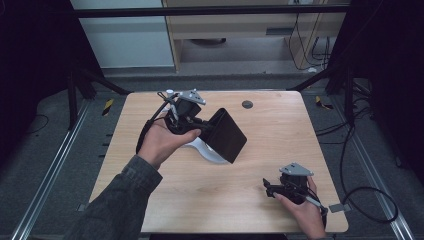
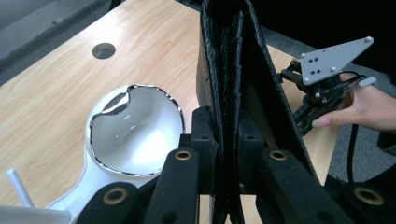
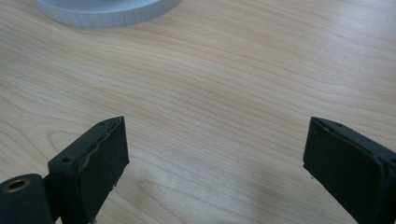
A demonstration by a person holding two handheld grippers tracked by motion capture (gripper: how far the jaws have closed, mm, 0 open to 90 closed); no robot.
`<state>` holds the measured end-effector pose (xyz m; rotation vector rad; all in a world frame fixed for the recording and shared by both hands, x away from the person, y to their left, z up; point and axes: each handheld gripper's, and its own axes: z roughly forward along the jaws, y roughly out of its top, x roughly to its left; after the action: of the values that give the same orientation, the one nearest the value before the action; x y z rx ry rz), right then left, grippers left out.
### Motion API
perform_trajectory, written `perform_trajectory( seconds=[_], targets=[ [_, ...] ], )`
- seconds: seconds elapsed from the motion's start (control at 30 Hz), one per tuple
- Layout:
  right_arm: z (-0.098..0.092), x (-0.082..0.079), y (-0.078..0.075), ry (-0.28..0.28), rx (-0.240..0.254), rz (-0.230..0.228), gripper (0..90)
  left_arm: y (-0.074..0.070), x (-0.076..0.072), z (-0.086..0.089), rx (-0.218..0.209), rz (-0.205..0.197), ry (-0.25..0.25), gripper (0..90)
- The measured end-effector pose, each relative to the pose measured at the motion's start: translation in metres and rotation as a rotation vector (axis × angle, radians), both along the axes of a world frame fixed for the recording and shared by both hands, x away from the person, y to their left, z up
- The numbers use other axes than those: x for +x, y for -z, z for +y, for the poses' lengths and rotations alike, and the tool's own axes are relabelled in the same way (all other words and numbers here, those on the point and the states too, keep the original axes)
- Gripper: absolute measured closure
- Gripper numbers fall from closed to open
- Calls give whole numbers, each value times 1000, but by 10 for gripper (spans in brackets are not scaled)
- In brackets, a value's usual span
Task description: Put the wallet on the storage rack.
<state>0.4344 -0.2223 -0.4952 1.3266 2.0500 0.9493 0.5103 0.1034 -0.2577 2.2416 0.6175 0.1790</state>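
Pinching black wallet (image 2: 233, 84) between left fingers (image 2: 203, 135)

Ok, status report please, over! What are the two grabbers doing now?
Left gripper shut on black pouch, held above the table. Right gripper open, nothing between its jaws. White bowl under the pouch; nothing in the way.

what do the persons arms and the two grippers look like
Both grippers, left gripper and right gripper, are black linkage frames with flat black pads, brass-ringed pivots and grey three-cornered plates on top. Black cables trail off. The left arm wears a dark grey sleeve.
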Motion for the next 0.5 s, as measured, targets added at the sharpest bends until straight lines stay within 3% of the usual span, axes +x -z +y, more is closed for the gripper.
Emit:
perform_trajectory(
  seconds=[0.5],
  targets=[
    [-15, 8, 5, 84, 5, 29, 53, -20, 17, 9, -32, -23, -56, 814]
  ],
)
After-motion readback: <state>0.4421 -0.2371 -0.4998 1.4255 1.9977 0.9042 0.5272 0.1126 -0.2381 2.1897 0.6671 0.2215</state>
